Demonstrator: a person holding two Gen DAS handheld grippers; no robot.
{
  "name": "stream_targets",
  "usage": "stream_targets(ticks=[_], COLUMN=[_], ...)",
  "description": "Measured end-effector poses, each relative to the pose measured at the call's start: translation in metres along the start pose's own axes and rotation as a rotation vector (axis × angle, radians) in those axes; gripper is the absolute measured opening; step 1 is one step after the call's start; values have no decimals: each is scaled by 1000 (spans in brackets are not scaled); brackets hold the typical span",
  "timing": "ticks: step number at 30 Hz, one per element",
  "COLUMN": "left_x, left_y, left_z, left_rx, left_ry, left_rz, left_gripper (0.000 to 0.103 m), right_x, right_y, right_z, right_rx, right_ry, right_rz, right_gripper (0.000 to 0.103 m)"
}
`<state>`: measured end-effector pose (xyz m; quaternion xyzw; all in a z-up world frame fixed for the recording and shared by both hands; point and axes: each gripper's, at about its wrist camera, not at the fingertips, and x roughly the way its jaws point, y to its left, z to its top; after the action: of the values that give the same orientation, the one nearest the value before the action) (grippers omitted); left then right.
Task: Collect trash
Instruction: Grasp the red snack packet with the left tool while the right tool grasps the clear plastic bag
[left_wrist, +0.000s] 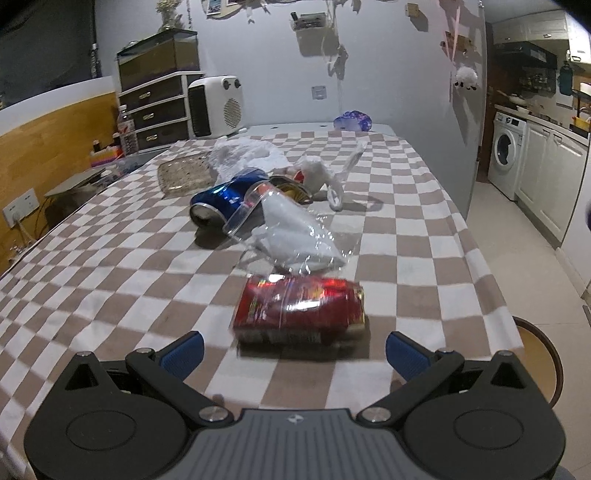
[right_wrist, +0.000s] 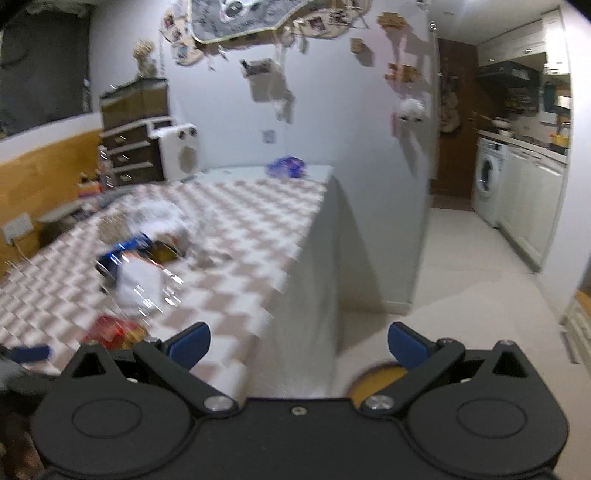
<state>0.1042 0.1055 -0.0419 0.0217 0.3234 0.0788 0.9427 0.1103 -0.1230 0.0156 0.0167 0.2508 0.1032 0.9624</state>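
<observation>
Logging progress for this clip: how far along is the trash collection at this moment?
Nothing looks collected yet. The crushed red can, the blue can, the clear plastic cup holding a white tissue and the white plastic bag all lie on the checkered tablecloth. In hand: nothing; the left gripper faces the red can with jaws open, and the right gripper is open off the table edge. Every item remains.

Surface (left_wrist: 110, 258) wore a brown-and-white checked cloth. Pale wall (left_wrist: 277, 74) behind it carried hung photos and ornaments. Dark drawer unit (left_wrist: 159, 110) stood at far left, glass tank (left_wrist: 159, 55) on top, white heater (left_wrist: 218, 105) just beside it. Wood panelling (left_wrist: 48, 147) ran along the left wall. Right: pale tiled floor (left_wrist: 517, 229), washing machine (left_wrist: 506, 155), white cabinets (left_wrist: 554, 177). Dim indoor light.
</observation>
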Motion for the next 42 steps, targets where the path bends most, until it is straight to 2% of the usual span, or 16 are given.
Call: stream_targets(ticks=[7,10,14,17,19,24,37,39,41,42], left_x=[33,43,48,47,46,37,5,2,0,0], left_y=[9,13,13,14,13,19,64,67,69,70], left_z=[14,16,14,12,11,5,-19,-20,-20,-20], left_rx=[-5,-19,-30,-34,-35,-36,-139,-144,-153,-157], left_ry=[-2,2,11,3,0,-18,-20,-21,-24,-26], left_rz=[-47,-68,-91,-123,-123,-127,-28,-18,-12,-11], left_gripper=[103,103,102,95,90,89,88,88,88,88], right_x=[39,57,87,114,129,156,211,217,217,214], right_y=[24,33,45,55,63,96,163,167,165,164], right_z=[27,32,36,39,39,38,23,17,13,11], right_rx=[-24,-42,-47,-26,-19,-93,-309,-323,-307,-310], right_ry=[-23,-79,-81,-29,3,49,176,185,192,189], right_rz=[125,198,249,322,341,348,433,418,426,418], right_gripper=[103,103,103,103,103,103,103,99,82,79])
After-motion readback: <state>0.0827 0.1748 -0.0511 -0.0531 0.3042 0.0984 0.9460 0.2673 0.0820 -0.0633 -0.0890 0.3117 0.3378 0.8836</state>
